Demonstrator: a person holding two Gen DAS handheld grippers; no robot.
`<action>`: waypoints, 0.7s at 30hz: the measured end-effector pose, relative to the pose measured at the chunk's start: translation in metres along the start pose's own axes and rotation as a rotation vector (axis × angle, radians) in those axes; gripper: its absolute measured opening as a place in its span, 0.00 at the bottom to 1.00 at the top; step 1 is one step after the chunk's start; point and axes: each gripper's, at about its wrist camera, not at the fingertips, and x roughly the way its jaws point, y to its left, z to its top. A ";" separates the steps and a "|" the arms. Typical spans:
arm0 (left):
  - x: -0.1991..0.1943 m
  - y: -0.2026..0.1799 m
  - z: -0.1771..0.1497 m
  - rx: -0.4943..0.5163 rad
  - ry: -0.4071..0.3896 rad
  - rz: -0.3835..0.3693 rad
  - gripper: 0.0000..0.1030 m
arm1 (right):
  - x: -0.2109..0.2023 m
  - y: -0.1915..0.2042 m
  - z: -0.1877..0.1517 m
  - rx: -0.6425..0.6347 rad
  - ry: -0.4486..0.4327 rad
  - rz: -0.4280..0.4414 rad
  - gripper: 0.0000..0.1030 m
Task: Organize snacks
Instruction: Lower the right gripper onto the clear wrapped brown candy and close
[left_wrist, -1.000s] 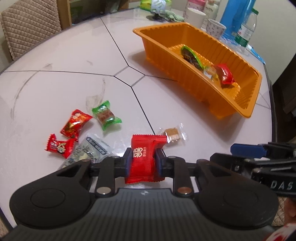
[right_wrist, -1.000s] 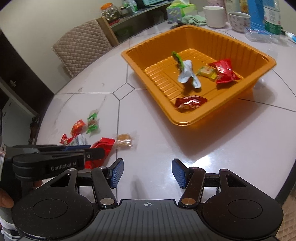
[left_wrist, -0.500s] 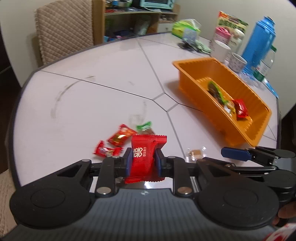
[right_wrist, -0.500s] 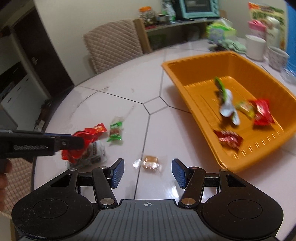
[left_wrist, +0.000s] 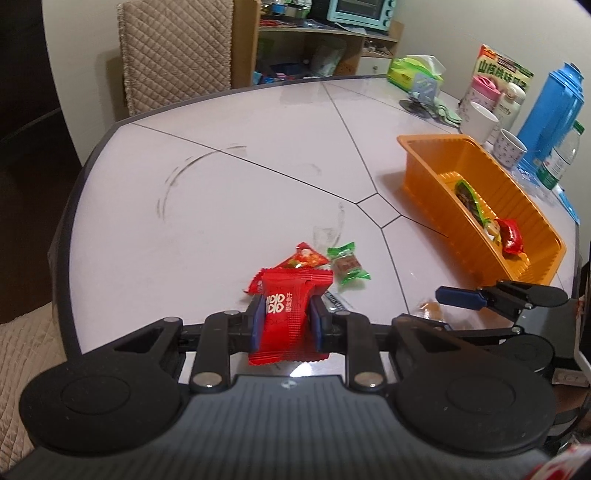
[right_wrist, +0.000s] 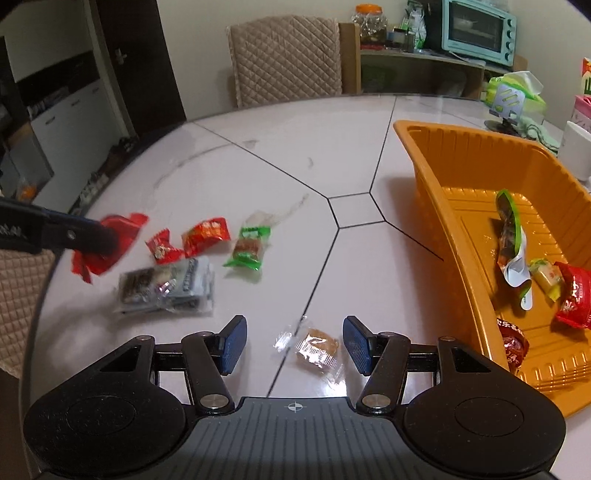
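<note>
On the white tiled round worktop (right_wrist: 280, 155), the left tool (left_wrist: 285, 322) is clamped on a red foil snack packet with white characters (left_wrist: 288, 314), its blue pads pressing both sides; in the right wrist view that packet hangs at nine o'clock, off the surface, above the worktop's left edge. Just right of it, at ten o'clock from the right tool, lies a loose cluster: a small red wrapped candy (right_wrist: 162, 248), a red foil sweet with a picture print (right_wrist: 205, 236), a clear crinkled packet with dark and pale contents (right_wrist: 166, 286) below them, and a green-ended wrapped cake (right_wrist: 248, 247) to their right. None of these touch the tools.

The right tool (right_wrist: 294, 345) has its blue pads apart, straddling a small brown biscuit in clear film (right_wrist: 317, 347) that lies flat on the worktop at twelve o'clock, closer to the right pad. Whether either pad touches it cannot be told; neither presses on it.

At two o'clock stands the orange ribbed plastic tray (right_wrist: 439, 184). Inside it are a green-edged pouch with a silver lining (right_wrist: 511, 236), a yellow wrapped sweet (right_wrist: 546, 275), a red packet with white print (right_wrist: 574, 295) at the right edge, and a dark red round sweet (right_wrist: 513, 345) near the front wall.

Beyond the tray, at one o'clock, sit a green tissue pack (right_wrist: 517, 86) and a white mug (left_wrist: 478, 122).
</note>
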 end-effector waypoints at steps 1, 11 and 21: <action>-0.001 0.002 0.000 -0.004 -0.001 0.002 0.22 | -0.001 0.000 -0.001 -0.004 0.005 0.000 0.56; -0.003 0.013 -0.001 -0.029 -0.002 0.026 0.22 | -0.010 0.013 -0.008 -0.034 0.081 0.011 0.56; -0.004 0.014 -0.002 -0.035 -0.002 0.034 0.22 | -0.010 0.018 -0.013 0.017 0.062 -0.016 0.44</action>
